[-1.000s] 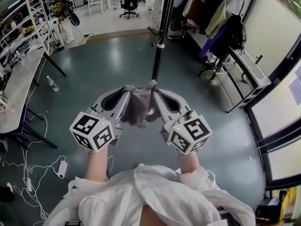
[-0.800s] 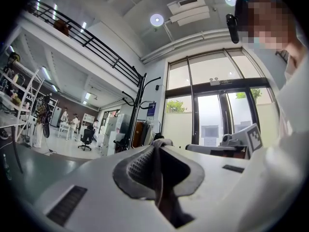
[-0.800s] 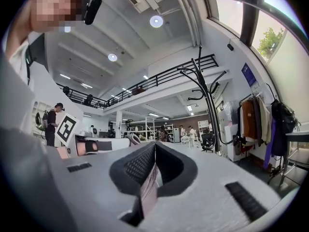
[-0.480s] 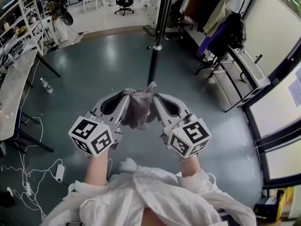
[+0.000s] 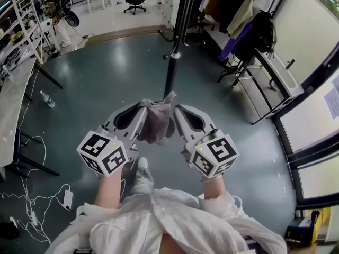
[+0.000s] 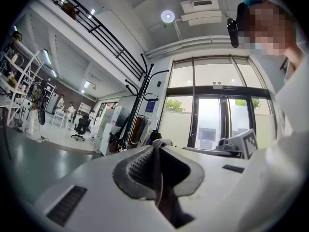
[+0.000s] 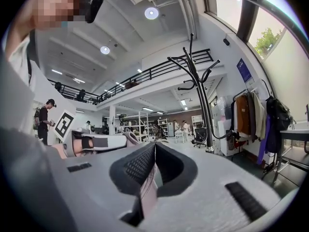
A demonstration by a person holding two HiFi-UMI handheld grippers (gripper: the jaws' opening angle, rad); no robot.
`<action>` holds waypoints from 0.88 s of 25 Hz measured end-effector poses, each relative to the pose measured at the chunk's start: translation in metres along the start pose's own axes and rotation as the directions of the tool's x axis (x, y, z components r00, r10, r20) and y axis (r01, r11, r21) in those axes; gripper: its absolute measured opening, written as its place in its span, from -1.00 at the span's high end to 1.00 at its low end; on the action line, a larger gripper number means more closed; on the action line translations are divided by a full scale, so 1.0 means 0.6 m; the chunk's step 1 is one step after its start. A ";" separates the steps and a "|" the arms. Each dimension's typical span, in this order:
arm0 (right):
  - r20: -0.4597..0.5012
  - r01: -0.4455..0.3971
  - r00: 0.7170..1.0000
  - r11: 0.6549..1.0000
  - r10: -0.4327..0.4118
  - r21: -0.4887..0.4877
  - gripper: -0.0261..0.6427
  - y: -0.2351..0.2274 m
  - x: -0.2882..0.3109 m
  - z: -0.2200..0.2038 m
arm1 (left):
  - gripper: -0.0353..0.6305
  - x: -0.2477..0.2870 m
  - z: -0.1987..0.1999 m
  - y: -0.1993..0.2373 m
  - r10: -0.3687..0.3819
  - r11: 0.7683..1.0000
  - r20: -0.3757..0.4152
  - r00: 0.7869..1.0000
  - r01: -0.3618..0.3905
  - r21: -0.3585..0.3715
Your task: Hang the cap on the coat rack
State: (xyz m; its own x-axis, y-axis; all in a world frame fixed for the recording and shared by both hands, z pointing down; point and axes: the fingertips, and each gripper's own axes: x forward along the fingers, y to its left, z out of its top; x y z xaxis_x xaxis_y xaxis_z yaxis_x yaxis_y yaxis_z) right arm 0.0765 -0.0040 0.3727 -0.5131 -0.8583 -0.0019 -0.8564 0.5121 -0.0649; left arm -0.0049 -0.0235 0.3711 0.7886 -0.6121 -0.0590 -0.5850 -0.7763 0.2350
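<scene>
Cap held between both grippers — coat rack not yet reached.

The grey cap (image 5: 156, 121) is seen at the centre of the head view, pinched at its left edge by the left gripper (image 5: 142, 106) and at its right edge by the right gripper (image 5: 178, 110). In each gripper view the jaws are shown clamped on a thin fold of fabric. The black coat rack (image 5: 175, 46) stands in the upper centre of the frame, well apart from the cap; its curved hooks (image 7: 193, 69) are seen in the upper right of the right gripper view. The step in hand is judged to be the approach — next, the cap would need to be brought to a hook, raised, and settled over it before either grip is loosened.
</scene>
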 end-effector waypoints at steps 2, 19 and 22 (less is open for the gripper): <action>0.011 0.004 1.000 1.000 -0.004 -0.007 0.91 -0.009 0.020 0.005 | 0.80 0.013 0.009 0.016 -0.014 1.000 0.003 1.000 0.014 0.006; 0.074 0.055 0.996 0.998 -0.051 -0.043 0.91 -0.111 0.237 0.059 | 0.80 0.141 0.118 0.197 -0.078 0.996 0.022 0.997 0.077 0.037; 0.081 0.065 0.995 0.996 -0.061 -0.054 0.91 -0.120 0.272 0.065 | 0.80 0.161 0.132 0.231 -0.098 0.994 0.032 0.995 0.096 0.044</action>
State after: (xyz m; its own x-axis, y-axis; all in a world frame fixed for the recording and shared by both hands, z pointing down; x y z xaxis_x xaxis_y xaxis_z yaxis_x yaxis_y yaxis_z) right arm 0.0566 -0.1820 0.3380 -0.4541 -0.8875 -0.0789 -0.8898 0.4562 -0.0106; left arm -0.0250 -0.2022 0.3215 0.8354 -0.5379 -0.1130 -0.5142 -0.8375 0.1850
